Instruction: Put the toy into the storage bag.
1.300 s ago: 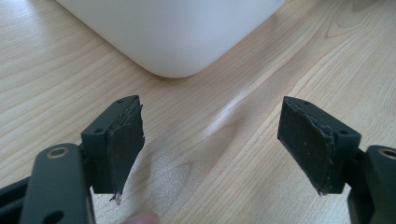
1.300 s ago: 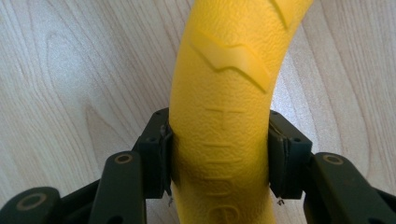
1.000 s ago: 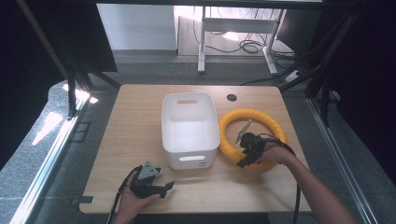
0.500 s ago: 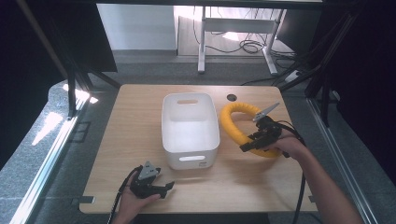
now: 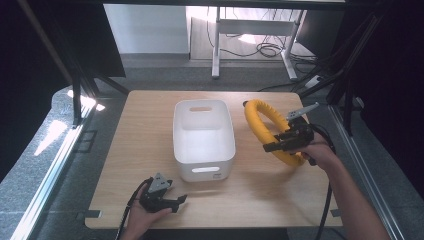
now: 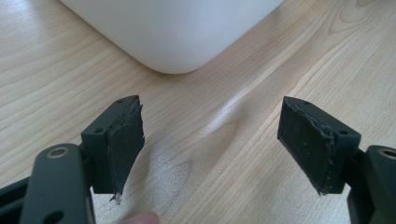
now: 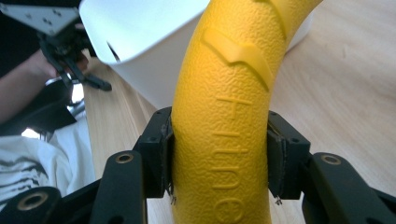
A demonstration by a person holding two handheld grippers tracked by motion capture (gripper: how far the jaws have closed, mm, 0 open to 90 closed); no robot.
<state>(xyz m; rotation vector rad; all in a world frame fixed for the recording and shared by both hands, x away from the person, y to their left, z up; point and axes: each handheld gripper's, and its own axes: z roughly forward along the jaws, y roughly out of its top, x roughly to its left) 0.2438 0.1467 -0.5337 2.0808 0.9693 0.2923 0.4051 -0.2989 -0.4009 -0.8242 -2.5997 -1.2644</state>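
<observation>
Since a second ago, your right gripper [image 5: 270, 146] has lifted the textured yellow rubber ring [image 5: 261, 126] from flat on the light wooden table [image 5: 125, 145] to tilted, its far end up near 12 o'clock. Its jaws are clamped on the ring's near arc, just at 3 o'clock of the white plastic bin [image 5: 203, 137]. Keep that squeeze firm and carry toward 9 o'clock, clearing the rim. Your left gripper [image 5: 181, 200] hasn't shifted, jaws apart and empty at 6 o'clock.
</observation>
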